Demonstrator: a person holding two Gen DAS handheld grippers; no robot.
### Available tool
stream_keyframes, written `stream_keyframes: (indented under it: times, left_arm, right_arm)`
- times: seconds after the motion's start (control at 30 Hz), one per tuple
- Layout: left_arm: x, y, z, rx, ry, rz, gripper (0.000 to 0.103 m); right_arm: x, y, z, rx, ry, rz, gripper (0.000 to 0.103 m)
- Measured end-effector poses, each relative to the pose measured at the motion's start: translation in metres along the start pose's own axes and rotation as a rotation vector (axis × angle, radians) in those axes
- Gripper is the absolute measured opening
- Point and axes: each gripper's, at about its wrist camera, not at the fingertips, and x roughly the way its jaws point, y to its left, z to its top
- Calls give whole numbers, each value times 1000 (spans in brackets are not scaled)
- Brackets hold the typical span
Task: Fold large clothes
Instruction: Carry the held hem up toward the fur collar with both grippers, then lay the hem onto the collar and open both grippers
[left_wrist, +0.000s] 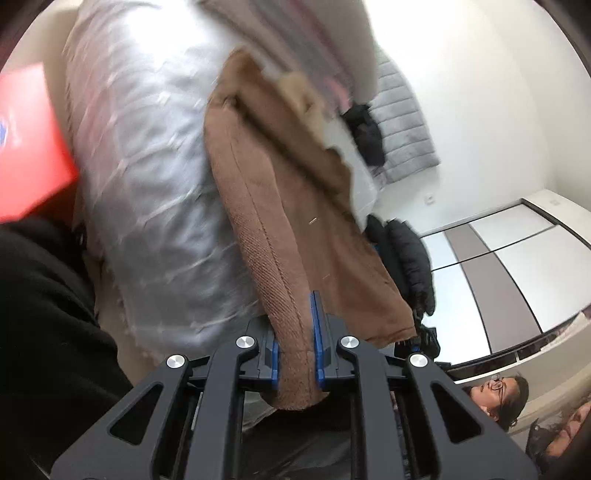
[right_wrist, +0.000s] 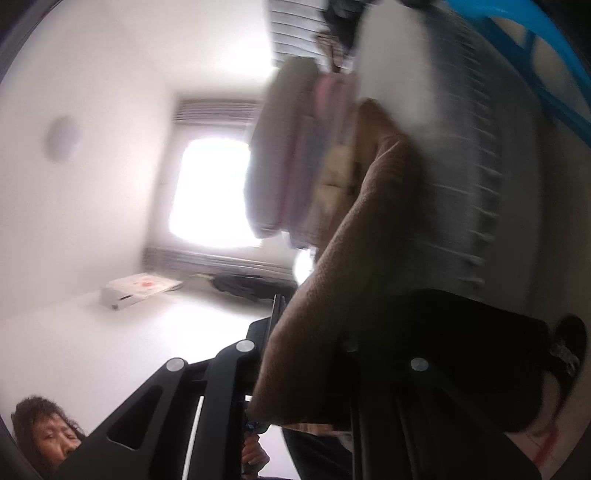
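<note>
A brown woollen coat hangs stretched away from my left gripper, which is shut on a thick rolled edge of it between the blue pads. Its pale furry collar shows at the far end. In the blurred right wrist view the same brown coat runs into my right gripper, which is shut on it. The cloth drapes over one finger and hides it; only the other dark finger shows.
Behind the coat lies a silver-grey quilted cover, with a red box at the left. Black garments, a grey puffer and a sliding wardrobe are to the right. Onlookers are low. Bright window.
</note>
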Motion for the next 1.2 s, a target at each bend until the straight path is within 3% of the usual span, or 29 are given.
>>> stream_keyframes:
  times: [0.2, 0.37, 0.47, 0.6, 0.73, 0.87, 1.03, 1.2]
  left_arm:
    - [-37, -55, -7, 97, -69, -96, 11]
    - [-80, -82, -23, 166, -108, -145, 12]
    - [-85, -60, -22, 119, -99, -136, 12]
    - [-72, -16, -21, -4, -78, -140, 12]
    - [-67, 5, -7, -69, -98, -163, 12]
    - [-65, -6, 37, -44, -149, -169, 12]
    - [-25, -14, 149, -40, -193, -173, 12]
    - [48, 11, 265, -121, -249, -159, 12]
  right_arm:
    - [-8, 45, -6, -66, -38, 153, 14]
    - [-41, 84, -13, -145, -72, 194, 14]
    - [-49, 79, -13, -136, -88, 158, 14]
    - [-46, 41, -10, -30, -114, 138, 14]
    - [-44, 37, 3, -12, -125, 158, 14]
    - [-19, 55, 39, -69, -109, 150, 14]
    - [64, 73, 125, -119, -70, 100, 14]
    - [177, 46, 225, -82, -70, -44, 14]
